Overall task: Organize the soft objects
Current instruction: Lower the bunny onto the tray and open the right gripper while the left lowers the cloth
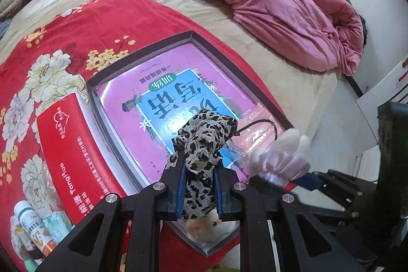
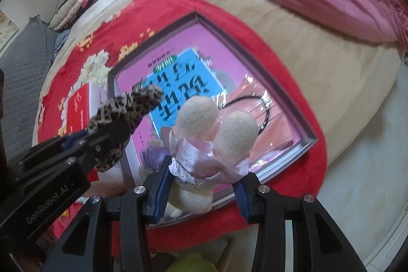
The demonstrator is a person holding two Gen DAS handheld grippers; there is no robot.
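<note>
My left gripper point(image 1: 199, 170) is shut on a leopard-print cloth point(image 1: 204, 139) that sticks up between its blue pads, above a shallow grey box point(image 1: 142, 52). A pink and blue book point(image 1: 178, 83) lies in the box. In the right wrist view, my right gripper point(image 2: 204, 177) is shut on a cream plush toy point(image 2: 216, 129) in a pink satin dress, over the near edge of the box point(image 2: 255, 55). The left gripper point(image 2: 112, 137) and its leopard cloth point(image 2: 122, 106) show at the left there. The right gripper point(image 1: 283, 177) and its plush toy point(image 1: 283, 152) appear beside the left one.
The box rests on a red floral blanket point(image 1: 51, 55) on a beige bed. A red tissue box point(image 1: 76, 157) stands left of it. A bottle point(image 1: 33, 228) and a tissue pack point(image 1: 57, 223) lie nearer. A black cable point(image 1: 262, 122) and another small plush point(image 1: 204, 226) are in the box. A pink quilt point(image 1: 280, 4) is heaped behind.
</note>
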